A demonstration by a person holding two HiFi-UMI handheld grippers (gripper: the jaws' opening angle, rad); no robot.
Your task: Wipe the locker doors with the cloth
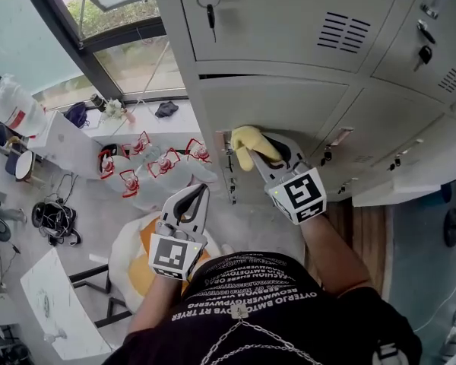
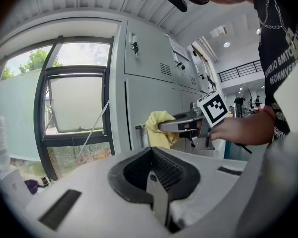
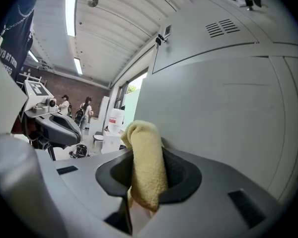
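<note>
A folded yellow cloth (image 1: 248,142) is pinched in my right gripper (image 1: 267,152), which is shut on it and presses it against the left side of a lower grey locker door (image 1: 289,101). In the right gripper view the cloth (image 3: 147,165) stands up between the jaws, right next to the door (image 3: 228,118). My left gripper (image 1: 200,192) hangs lower and to the left, away from the lockers, shut with nothing in it. The left gripper view shows the cloth (image 2: 160,128) and the right gripper (image 2: 188,125) against the lockers.
Keys (image 1: 208,3) hang from the upper locker door. A window (image 1: 114,21) is left of the lockers, above a white ledge with red-handled items (image 1: 148,160). A white and orange bag (image 1: 133,253) lies on the floor below. People stand far off (image 3: 84,108).
</note>
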